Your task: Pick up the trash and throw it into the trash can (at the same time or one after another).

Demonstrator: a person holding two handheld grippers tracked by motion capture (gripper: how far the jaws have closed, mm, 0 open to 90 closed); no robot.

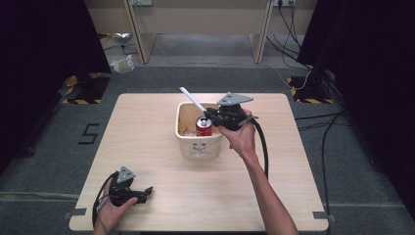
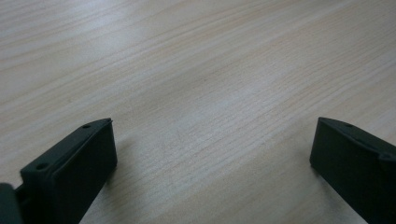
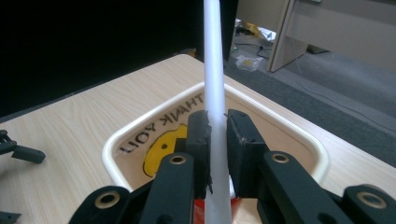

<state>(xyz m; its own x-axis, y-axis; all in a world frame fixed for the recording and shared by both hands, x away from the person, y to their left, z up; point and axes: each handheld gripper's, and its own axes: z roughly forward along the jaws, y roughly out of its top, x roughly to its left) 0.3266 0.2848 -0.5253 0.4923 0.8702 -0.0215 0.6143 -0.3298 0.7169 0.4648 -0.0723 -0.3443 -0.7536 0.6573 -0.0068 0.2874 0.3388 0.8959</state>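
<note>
Right gripper, fingers clenched on a white straw whose long axis slants up-left above the bin; left gripper released on the counter.

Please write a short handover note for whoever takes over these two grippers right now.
Right gripper: shut on the white straw, held above the cream bin.
Left gripper: open, holding nothing, low over the table at its near left corner.
Red can: already in the bin.
Done: straw picked up and brought over the bin.
Left: probably open the jaws to drop the straw in.
</note>
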